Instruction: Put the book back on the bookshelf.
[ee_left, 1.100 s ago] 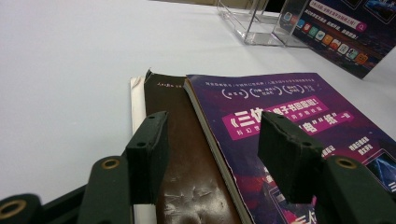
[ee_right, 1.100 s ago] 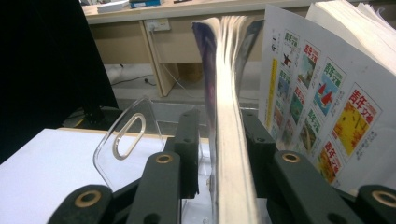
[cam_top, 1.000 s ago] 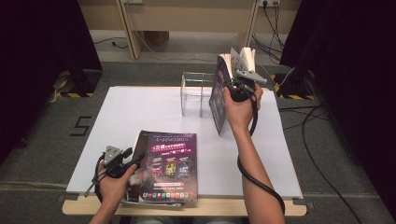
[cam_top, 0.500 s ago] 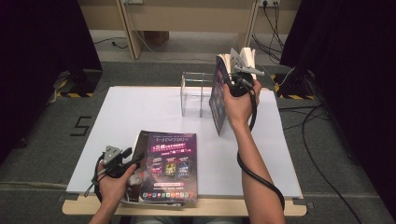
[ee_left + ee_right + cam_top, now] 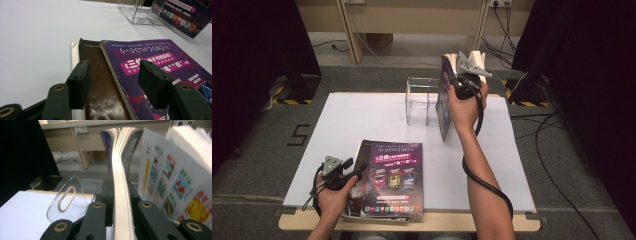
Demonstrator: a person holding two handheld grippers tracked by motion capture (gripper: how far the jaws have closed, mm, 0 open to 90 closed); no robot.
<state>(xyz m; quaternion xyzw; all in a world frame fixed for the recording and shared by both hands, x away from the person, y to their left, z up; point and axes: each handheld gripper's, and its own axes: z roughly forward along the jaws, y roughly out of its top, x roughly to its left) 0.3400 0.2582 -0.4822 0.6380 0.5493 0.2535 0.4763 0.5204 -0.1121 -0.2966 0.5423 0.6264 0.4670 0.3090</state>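
We hold one magazine (image 5: 443,97) upright just right of the clear rack (image 5: 421,100), its lower edge down on the white sheet (image 5: 362,125). The right gripper (image 5: 460,80) is clamped on a thick sheaf of its pages; its jaws have just been closing, and in the right gripper view the page block (image 5: 121,202) stands pinched between them while loose leaves fan out to the side. The magazine touches or nearly touches the rack's right wall, but it is not yet in a slot, as far as we can tell.

Well in front of the rack, at the near edge of the sheet, a second magazine (image 5: 394,177) lies flat on a small pile, with a dark brown book (image 5: 96,85) under it. The left gripper (image 5: 349,172) rests at the pile's left edge with its jaws parted and nothing gripped; in the left gripper view one pad (image 5: 79,81) hangs over the brown cover and the other over the purple one.

We judge the job, filing the reading matter into the rack, to be at an early stage: both slots look empty, one item is at the rack, and the pile is still to be lifted.

Behind the rack, the table (image 5: 437,222) ends at grey carpet. Beyond it stands a pale wooden bench with wall sockets and trailing cables. Black curtains close in both sides of the room.
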